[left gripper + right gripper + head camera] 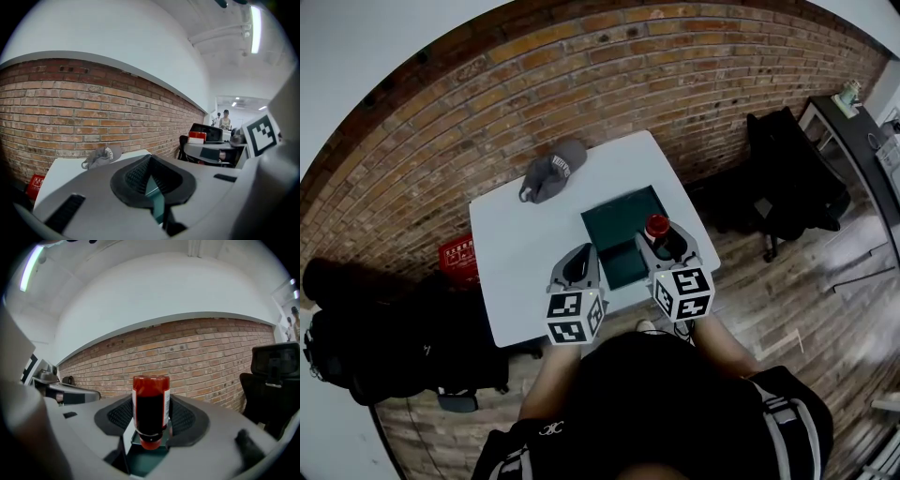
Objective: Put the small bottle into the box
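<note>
Small bottle (pixel 150 404) is upright but flipped, cap down, pinched in the right gripper (pixel 151 414) jaws above the green box (pixel 619 239). Left gripper (pixel 149 158) jaws pressed together. Grey cap (pixel 553 171) sits beyond.

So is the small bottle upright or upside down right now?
Upside down: the right gripper grips the small bottle with its red cap pointing down.

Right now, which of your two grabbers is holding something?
The right gripper: its jaws are clamped on the small bottle, red cap down. The left gripper is shut with nothing between its jaws.
</note>
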The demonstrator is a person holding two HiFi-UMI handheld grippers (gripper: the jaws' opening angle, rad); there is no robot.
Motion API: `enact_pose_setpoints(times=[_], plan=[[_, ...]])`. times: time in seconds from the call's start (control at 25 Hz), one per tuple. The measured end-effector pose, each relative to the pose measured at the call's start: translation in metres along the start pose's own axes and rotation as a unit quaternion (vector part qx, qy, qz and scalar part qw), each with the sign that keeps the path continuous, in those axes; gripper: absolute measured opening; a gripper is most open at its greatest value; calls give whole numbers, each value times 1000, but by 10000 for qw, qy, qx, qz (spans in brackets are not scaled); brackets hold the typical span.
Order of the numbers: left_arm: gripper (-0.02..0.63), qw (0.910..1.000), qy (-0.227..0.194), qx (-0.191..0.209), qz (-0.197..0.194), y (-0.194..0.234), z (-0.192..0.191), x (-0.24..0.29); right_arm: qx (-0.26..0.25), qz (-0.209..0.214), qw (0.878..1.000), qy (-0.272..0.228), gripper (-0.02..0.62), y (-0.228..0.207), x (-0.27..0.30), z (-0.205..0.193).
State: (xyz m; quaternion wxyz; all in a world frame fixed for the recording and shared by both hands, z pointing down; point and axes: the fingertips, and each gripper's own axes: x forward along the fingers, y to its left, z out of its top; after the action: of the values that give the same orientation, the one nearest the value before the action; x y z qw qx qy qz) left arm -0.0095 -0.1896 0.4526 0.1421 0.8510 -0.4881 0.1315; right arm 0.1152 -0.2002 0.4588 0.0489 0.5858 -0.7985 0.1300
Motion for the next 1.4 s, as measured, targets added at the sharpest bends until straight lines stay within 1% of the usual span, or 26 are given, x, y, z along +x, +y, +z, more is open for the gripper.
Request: enact_pose_setpoints(times=[0.24, 0.48, 0.76, 0.92, 1.16, 1.28, 1.4], plan=[[9, 9996, 9, -115, 270, -1, 6, 23, -120, 407, 9988, 238, 216, -14, 24, -2], [9, 9984, 181, -226, 493, 15, -1, 32, -229, 802, 9954, 476, 216, -6, 40, -12], [9, 9977, 253, -284, 568, 33, -4, 39, -495, 1090, 9866, 1107, 216, 0, 54, -47], [9, 9976, 252, -302, 565, 39, -4, 40, -647, 1252, 9779, 1544, 216, 3, 57, -72], [9, 9975, 307, -327, 539, 48, -8, 38, -1302, 1293, 9566, 2264, 216, 9, 59, -111], [9, 9976, 356, -324, 492, 48, -12, 37, -1635, 1314, 9453, 2499, 216, 11, 58, -127], [9, 9976, 393, -330, 475, 51, -16, 34, -1827, 1300, 9375, 2661, 216, 13, 57, -141]])
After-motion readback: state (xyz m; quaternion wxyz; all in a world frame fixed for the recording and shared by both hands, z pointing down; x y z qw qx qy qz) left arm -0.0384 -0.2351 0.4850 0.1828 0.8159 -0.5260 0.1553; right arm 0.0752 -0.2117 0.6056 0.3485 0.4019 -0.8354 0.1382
